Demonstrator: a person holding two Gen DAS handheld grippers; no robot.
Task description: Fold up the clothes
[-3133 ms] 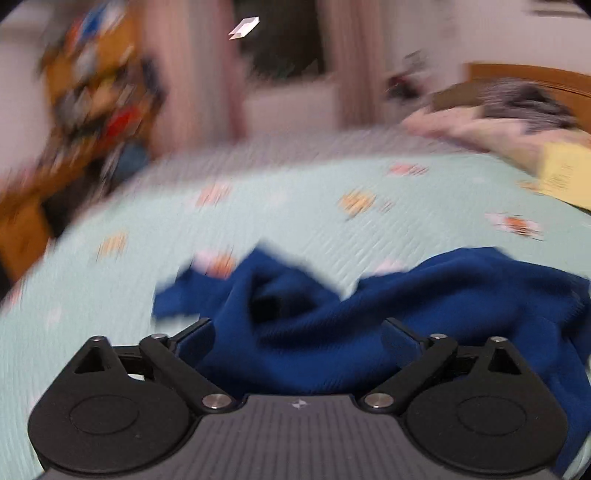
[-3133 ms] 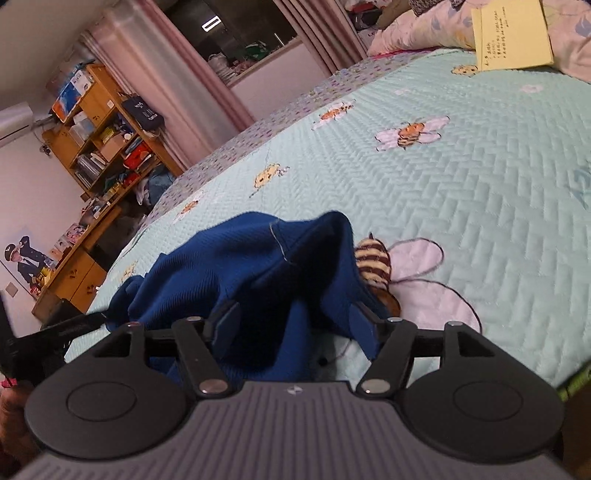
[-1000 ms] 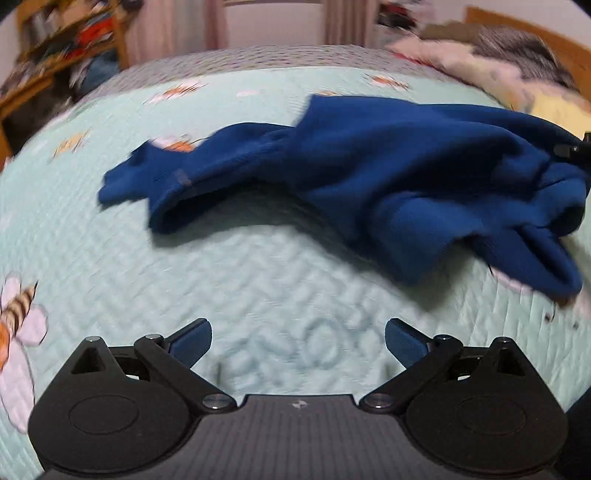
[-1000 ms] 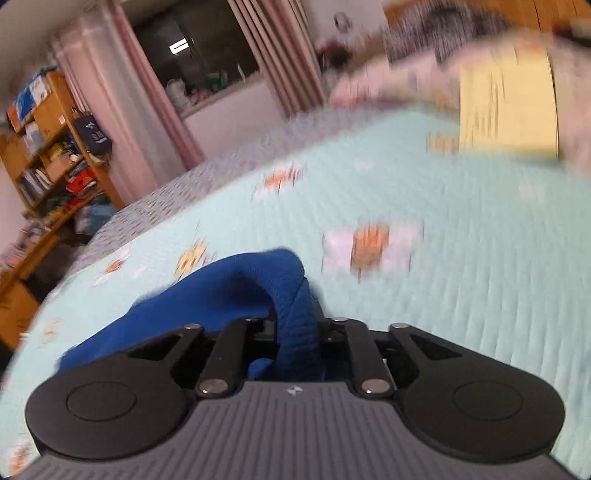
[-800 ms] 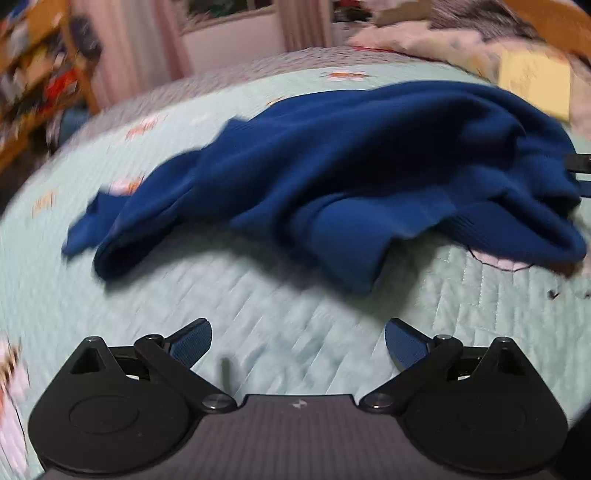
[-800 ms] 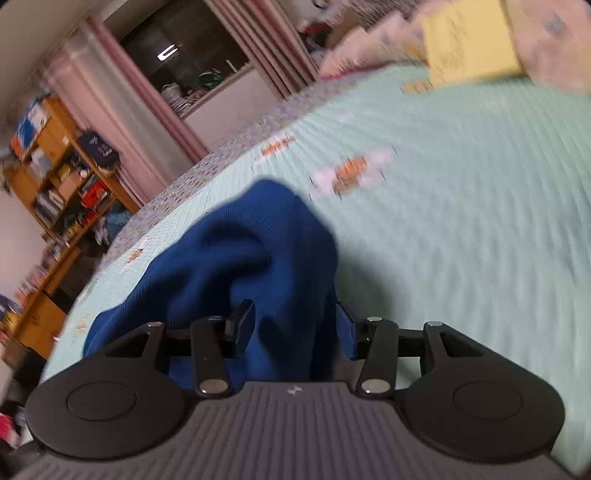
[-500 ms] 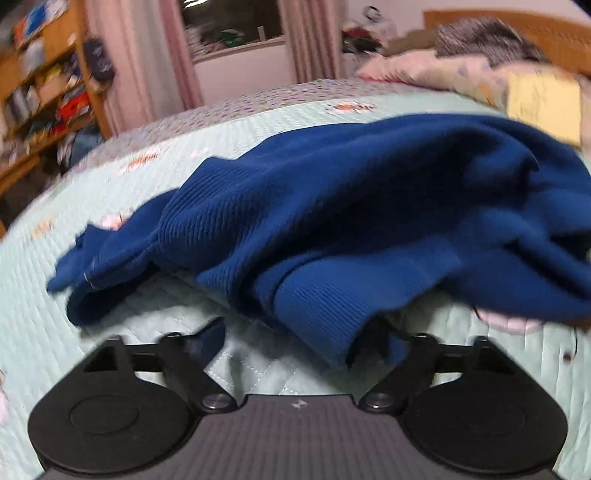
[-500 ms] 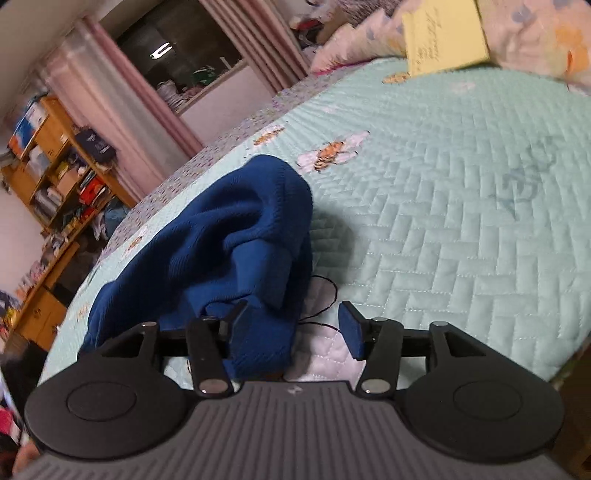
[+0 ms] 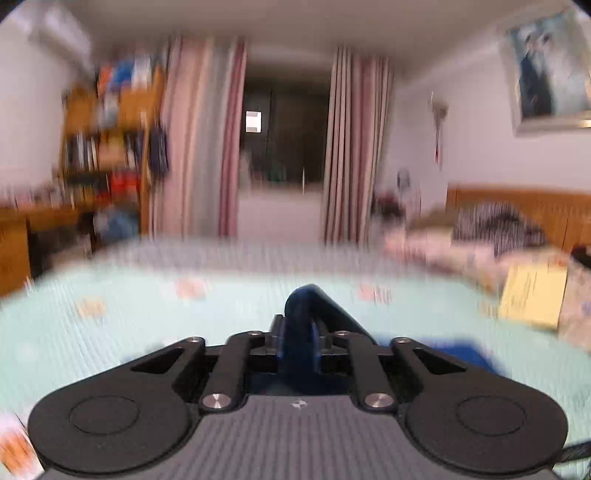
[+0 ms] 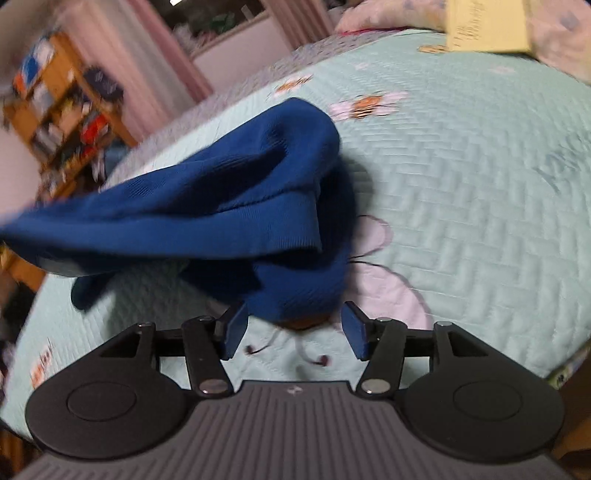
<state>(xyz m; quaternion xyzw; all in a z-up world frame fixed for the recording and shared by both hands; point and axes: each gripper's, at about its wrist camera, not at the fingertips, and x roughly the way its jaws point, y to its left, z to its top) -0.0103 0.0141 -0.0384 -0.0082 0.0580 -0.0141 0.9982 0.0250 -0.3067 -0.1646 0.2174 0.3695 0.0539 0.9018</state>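
The sweater [image 10: 207,199] lies bunched on the bed [image 10: 480,184], its long axis running from the bee print by the bed's near edge away toward the left. The left gripper [image 9: 298,338] has its jaws narrow, pinched on a raised fold of the sweater. The right gripper [image 10: 293,332] has its jaws wide, with the sweater's near end just ahead between them, untouched. By my reading, the right gripper is nearer that free end for a second hold.

bed [image 10: 480,177] – mint bee-print quilt | on it – blue sweater [image 10: 229,199], yellow paper [image 10: 484,26], pillows [image 9: 443,247]
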